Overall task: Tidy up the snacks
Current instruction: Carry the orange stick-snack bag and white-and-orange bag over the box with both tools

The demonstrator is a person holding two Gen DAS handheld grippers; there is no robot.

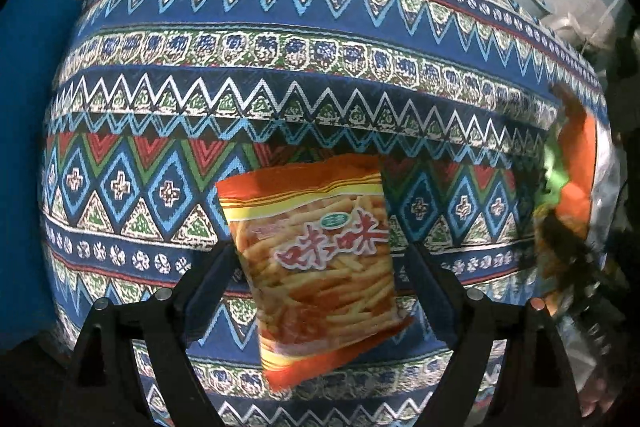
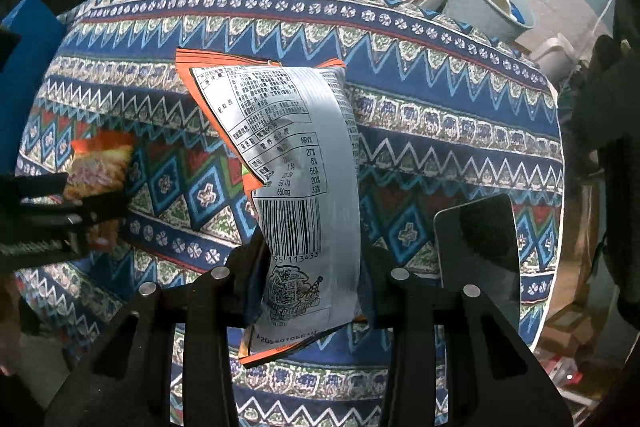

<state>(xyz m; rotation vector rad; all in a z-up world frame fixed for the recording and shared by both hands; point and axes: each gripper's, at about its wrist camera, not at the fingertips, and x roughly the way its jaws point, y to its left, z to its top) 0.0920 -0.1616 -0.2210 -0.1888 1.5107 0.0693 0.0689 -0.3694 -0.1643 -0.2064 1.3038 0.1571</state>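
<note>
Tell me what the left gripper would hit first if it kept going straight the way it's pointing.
Most likely the orange snack bag with the fries picture, lying on the patterned tablecloth between the open fingers of the left gripper. How close it is can't be judged.

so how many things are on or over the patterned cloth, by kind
snack bags: 2, one face up between the open left gripper's fingers, one printed back up, shut in the right gripper
dark tablets: 1
total: 3, over one tablecloth
</note>
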